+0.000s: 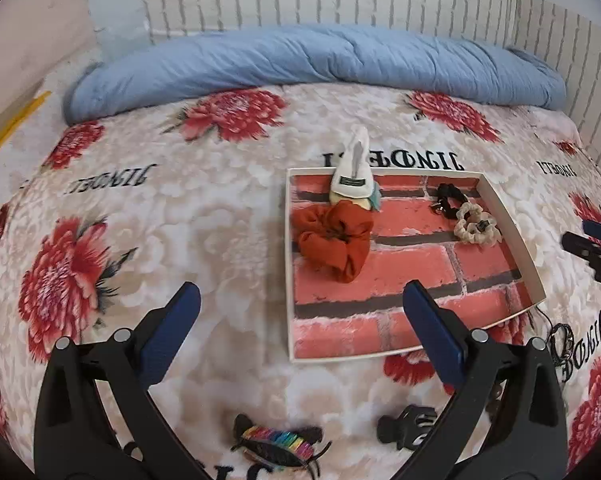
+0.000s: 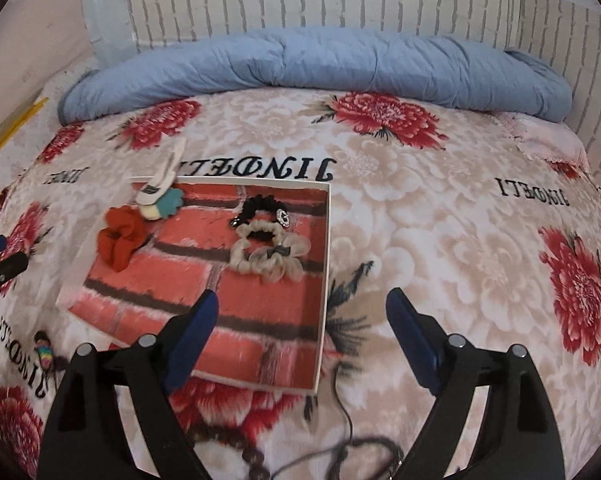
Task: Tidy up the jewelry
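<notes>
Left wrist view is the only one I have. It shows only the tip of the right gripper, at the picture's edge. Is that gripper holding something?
Observer: No. In the right wrist view the right gripper is open, with nothing between its fingers.
Operator: I see a bit of thin cord at the tray's near right corner. Where does it lead?
Observer: The cord runs from the tray toward the camera, to a string of dark beads lying on the blanket.
Operator: What is the teal thing behind the white clip?
Observer: A teal flower-shaped piece, lying beside the white clip.
</notes>
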A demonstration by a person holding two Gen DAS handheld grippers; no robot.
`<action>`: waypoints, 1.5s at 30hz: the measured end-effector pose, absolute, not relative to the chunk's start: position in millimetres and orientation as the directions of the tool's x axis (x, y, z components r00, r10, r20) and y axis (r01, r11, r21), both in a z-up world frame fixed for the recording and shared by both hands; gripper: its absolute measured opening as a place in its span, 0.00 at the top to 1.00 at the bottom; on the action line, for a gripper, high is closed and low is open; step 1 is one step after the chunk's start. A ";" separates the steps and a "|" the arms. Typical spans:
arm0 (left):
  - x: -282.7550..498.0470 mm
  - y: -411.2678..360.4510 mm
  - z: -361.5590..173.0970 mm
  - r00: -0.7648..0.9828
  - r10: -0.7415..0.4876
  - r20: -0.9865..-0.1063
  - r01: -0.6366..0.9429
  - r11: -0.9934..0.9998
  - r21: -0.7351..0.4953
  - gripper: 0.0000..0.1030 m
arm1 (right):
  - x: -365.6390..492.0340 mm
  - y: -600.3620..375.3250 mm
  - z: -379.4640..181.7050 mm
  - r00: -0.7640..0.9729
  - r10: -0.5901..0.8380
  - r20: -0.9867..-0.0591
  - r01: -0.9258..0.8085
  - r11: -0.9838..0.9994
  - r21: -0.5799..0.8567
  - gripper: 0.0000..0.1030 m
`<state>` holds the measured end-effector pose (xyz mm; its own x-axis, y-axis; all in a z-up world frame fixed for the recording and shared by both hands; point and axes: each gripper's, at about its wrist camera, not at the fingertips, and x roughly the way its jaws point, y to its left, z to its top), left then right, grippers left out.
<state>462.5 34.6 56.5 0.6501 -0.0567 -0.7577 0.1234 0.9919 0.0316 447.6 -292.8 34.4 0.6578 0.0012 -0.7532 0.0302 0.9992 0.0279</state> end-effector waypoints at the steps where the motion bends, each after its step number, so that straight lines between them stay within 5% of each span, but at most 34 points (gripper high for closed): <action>1: 457.7 37.4 56.1 0.654 -0.057 -0.754 0.118 0.993 0.028 0.05 | 438.2 -292.6 38.4 0.670 -0.002 -0.742 0.031 0.999 0.025 0.18; 26: 320.7 73.8 16.9 0.741 0.054 -0.670 0.086 0.981 0.174 0.05 | 297.9 -269.9 0.3 0.793 -0.040 -0.608 0.098 0.993 0.062 0.18; 45: 343.7 88.3 -28.4 0.703 -0.066 -0.708 0.087 0.996 -0.006 0.05 | 320.1 -229.4 -53.3 0.759 -0.115 -0.641 0.100 0.993 -0.060 0.21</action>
